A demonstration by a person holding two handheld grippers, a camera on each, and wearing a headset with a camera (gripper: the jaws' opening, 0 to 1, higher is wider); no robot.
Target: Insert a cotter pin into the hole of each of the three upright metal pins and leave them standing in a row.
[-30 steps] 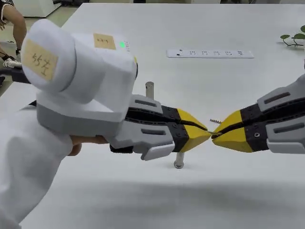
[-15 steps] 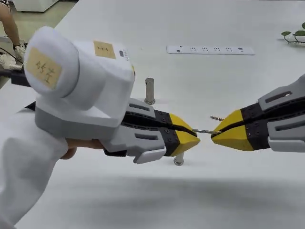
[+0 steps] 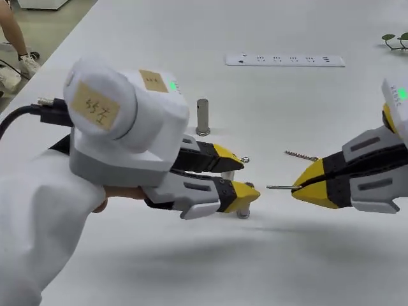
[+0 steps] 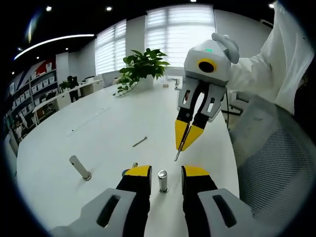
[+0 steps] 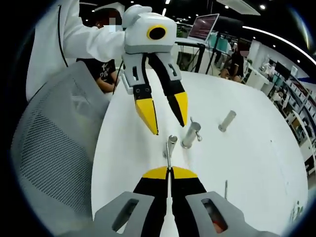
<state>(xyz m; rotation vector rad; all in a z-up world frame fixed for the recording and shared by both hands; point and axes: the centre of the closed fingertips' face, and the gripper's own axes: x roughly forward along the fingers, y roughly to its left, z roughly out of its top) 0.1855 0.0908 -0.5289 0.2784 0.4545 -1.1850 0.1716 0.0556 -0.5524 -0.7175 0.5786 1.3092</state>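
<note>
My left gripper [image 3: 247, 177] is open, and a bare upright metal pin [image 4: 162, 180] stands between its jaws. My right gripper [image 3: 298, 187] is shut on a cotter pin [image 3: 279, 187] that points at the left gripper across a small gap. In the right gripper view the held cotter pin [image 5: 168, 168] aims at the nearest upright pin [image 5: 171, 145]. Behind that, a second pin [image 5: 190, 133] has a cotter pin through it. A third pin [image 3: 203, 116] stands apart, farther back. A loose cotter pin [image 3: 299, 155] lies on the white table [image 3: 191, 261].
A white power strip [image 3: 284, 60] lies at the far side of the table, with a plant [image 3: 396, 41] at the far right edge. A person's foot [image 3: 11, 73] is on the floor at the upper left. A mesh chair [image 5: 54, 163] stands beside the table.
Both grippers met on the cotter pin a second ago. The left gripper has let go, opened and drawn back left; the right gripper keeps the pin. The head camera shifted.
</note>
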